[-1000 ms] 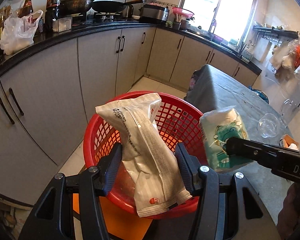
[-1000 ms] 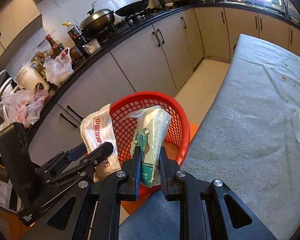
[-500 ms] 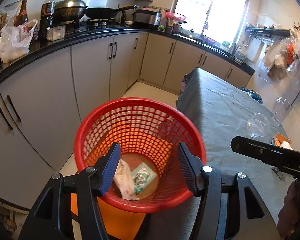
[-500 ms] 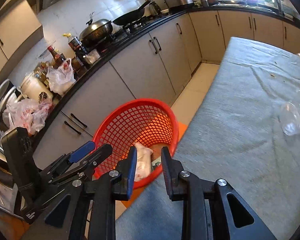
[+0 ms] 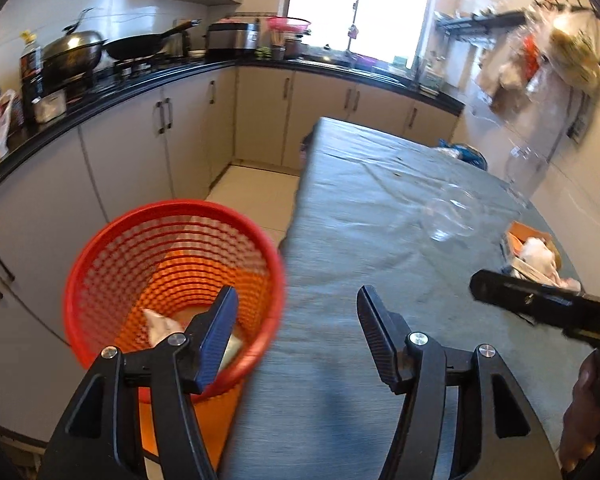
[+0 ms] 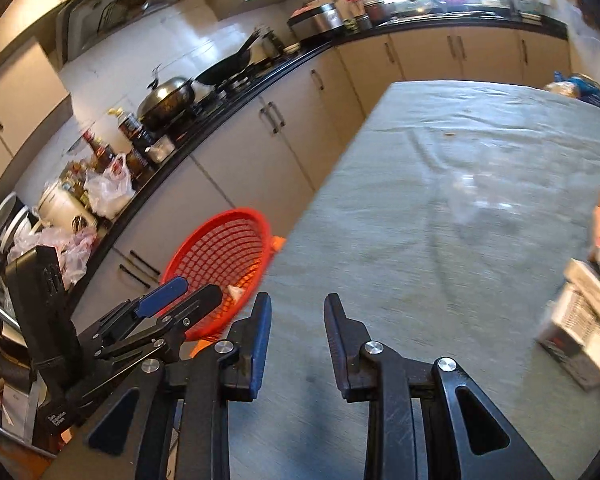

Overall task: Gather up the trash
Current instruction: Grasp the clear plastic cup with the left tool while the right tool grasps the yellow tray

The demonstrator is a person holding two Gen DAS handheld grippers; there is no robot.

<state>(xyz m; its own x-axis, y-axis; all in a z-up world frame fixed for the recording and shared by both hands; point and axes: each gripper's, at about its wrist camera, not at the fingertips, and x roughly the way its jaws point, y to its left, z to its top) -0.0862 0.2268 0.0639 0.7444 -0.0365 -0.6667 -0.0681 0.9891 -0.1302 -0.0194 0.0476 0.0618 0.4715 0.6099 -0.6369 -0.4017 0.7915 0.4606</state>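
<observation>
A red mesh basket stands on the floor beside the grey-clothed table; it also shows in the right wrist view. White wrappers lie at its bottom. My left gripper is open and empty, straddling the basket rim and the table's left edge. My right gripper is open and empty over the table. A clear plastic cup lies on the cloth. Box and paper trash sits at the table's right; in the right wrist view a box lies at far right.
Grey cabinets under a black counter run along the left and back, with a wok, pots and bottles on top. Plastic bags sit on the counter. Bags hang on the right wall.
Both grippers let go of their packets, which fell into the basket. Both then swung right, from over the basket towards the table, with jaws wider open.
</observation>
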